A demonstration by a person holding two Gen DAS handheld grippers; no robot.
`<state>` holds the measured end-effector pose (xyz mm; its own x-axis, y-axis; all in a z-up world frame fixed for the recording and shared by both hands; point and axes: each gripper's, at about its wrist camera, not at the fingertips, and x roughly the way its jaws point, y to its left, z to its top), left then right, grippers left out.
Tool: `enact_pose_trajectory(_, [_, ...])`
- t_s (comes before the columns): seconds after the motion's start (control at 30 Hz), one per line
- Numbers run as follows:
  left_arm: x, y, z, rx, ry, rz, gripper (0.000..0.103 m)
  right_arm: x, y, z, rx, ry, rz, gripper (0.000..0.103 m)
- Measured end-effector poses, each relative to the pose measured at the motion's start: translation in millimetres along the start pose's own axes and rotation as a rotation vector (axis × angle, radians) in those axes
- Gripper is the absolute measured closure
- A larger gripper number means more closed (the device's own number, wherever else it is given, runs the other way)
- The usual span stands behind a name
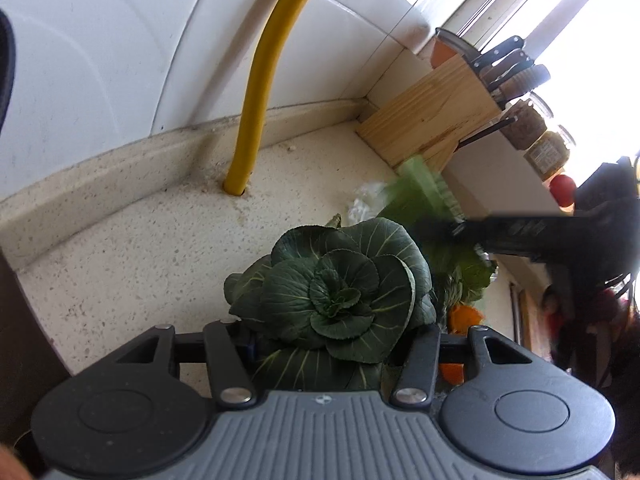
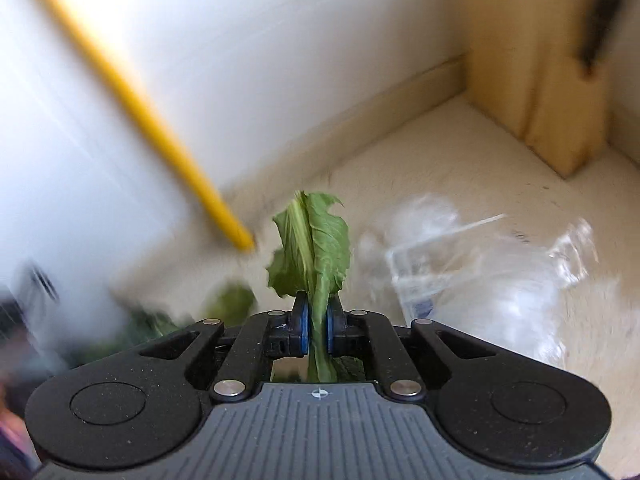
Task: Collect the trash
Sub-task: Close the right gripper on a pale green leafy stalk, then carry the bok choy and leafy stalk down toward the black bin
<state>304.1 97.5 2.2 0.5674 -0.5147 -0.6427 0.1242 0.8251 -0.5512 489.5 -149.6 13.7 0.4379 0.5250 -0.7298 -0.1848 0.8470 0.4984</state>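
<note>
Leaf scrap is clamped in the right tongs; left tongs are spread around the cabbage. Disposal is judged next.

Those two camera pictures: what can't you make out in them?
- Left view: the left tongs' tips, hidden behind the dark cabbage.
- Left view: the right tongs are smeared by motion blur.
- Right view: the clear plastic bag, blurred, contents unreadable.
- Right view: lower left corner, blurred.

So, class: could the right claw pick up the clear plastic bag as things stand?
Probably not yet. The right claw is shut on a green leaf, so it has no free grip. The plastic bag lies uncovered on the counter just to its right.
</note>
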Motion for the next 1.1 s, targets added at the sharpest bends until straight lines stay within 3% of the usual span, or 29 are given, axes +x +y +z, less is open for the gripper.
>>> enact_pose_trajectory(0.13, [-5, -5, 8, 0.005, -0.026, -0.026, 0.056, -49, -17, 6, 0.141, -0.171, 0.101, 0.092])
enact_pose_trajectory(0.27, [-10, -18, 15, 0.024, -0.055, -0.065, 0.056, -100, -17, 5, 0.16, -0.312, 0.132, 0.092])
enact_pose_trajectory(0.43, [-20, -38, 22, 0.074, -0.099, -0.086, 0.056, -150, -13, 0, 0.136, -0.419, 0.122, 0.091])
enact_pose_trajectory(0.8, [-41, -63, 13, 0.122, -0.143, -0.089, 0.056, -178, -23, -31, 0.169, -0.461, 0.124, 0.091])
enact_pose_trajectory(1.1, [-67, -72, -3, 0.123, -0.178, -0.039, 0.056, -205, -25, -50, 0.175, -0.483, 0.165, 0.09])
